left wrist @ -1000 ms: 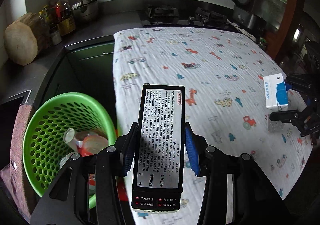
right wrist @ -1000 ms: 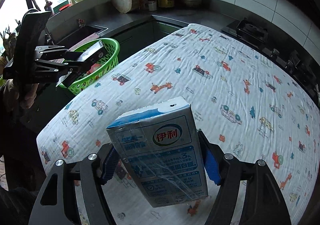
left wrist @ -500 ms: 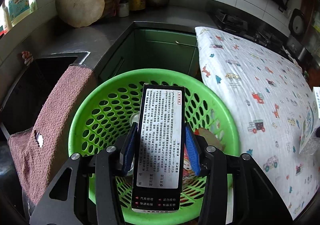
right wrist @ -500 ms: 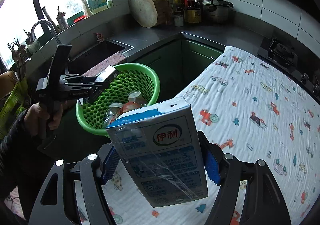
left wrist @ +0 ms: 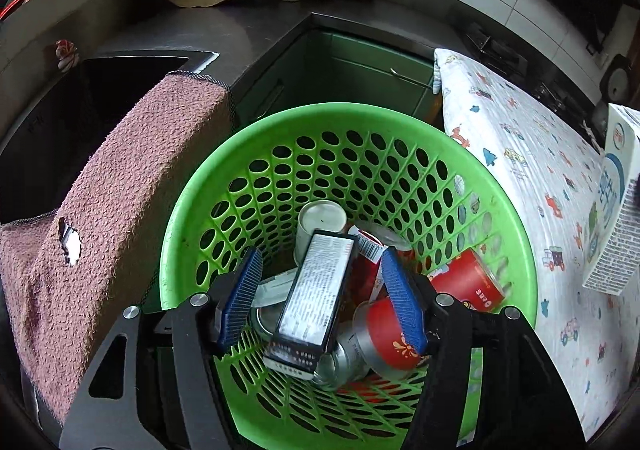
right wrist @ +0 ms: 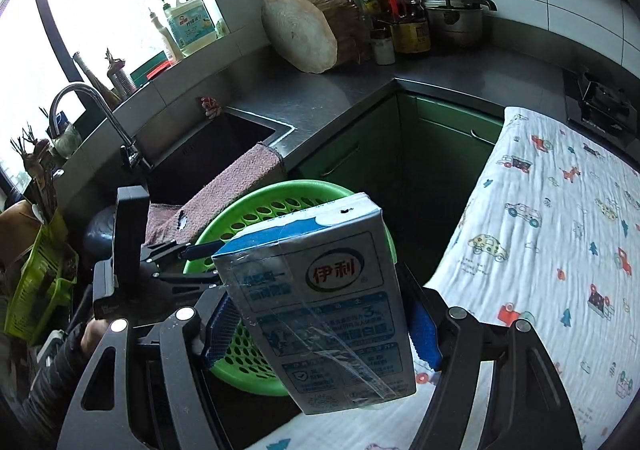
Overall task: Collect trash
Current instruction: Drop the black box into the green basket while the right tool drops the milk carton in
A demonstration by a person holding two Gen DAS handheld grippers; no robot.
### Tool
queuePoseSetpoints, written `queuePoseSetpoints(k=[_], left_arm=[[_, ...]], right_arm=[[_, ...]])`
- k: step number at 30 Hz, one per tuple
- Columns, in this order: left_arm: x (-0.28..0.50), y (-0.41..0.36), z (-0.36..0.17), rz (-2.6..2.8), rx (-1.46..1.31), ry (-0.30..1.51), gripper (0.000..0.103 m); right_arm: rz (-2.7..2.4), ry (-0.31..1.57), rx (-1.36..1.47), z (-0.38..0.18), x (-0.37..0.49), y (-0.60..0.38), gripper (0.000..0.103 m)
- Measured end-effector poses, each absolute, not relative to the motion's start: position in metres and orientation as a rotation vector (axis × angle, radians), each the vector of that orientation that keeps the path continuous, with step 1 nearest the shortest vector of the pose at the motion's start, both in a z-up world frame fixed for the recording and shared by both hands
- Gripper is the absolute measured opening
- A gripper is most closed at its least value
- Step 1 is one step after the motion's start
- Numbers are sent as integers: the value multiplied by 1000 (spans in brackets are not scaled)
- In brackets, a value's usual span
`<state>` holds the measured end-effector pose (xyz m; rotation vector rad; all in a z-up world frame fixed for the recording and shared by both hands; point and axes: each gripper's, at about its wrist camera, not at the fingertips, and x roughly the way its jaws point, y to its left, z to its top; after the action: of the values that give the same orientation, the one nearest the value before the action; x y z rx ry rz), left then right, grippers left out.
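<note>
Over the perforated green basket (left wrist: 400,154), the left hand-held gripper (left wrist: 320,302) gapes wide (right hand-held gripper (right wrist: 320,330) clamps a glossy milk carton (right wrist: 320,306)).

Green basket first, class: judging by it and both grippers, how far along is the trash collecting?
Done: the green basket already holds red cans, a white cup and the black box, which lies loose between the open left gripper's pads. In hand: the right gripper grips the milk carton near the basket. Left: dropping that carton in.
</note>
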<state>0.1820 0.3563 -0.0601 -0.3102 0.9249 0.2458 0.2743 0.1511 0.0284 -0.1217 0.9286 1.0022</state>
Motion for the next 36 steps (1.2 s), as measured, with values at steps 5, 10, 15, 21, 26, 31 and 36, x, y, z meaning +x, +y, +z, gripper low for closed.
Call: queuePoseSetpoints(k=[5, 10, 15, 21, 26, 31, 36], left_arm=[[166, 362, -53, 234, -328, 893, 65], [146, 365, -42, 243, -338, 855, 68], [127, 372, -34, 267, -350, 830, 71], [109, 373, -23, 298, -352, 799, 83], [98, 361, -13, 304, -326, 772, 89], [91, 336, -2, 294, -284, 744, 95], [88, 309, 10, 283, -253, 712, 98]], right_arm=[[1028, 936, -101, 26, 277, 187, 69], [1028, 941, -102, 19, 277, 218, 69], [1040, 969, -83, 12, 278, 232, 74], [1038, 933, -116, 17, 270, 226, 80], [1036, 903, -135, 23, 258, 202, 81], [1003, 864, -159, 28, 244, 169, 84], [940, 825, -177, 32, 229, 132, 87]])
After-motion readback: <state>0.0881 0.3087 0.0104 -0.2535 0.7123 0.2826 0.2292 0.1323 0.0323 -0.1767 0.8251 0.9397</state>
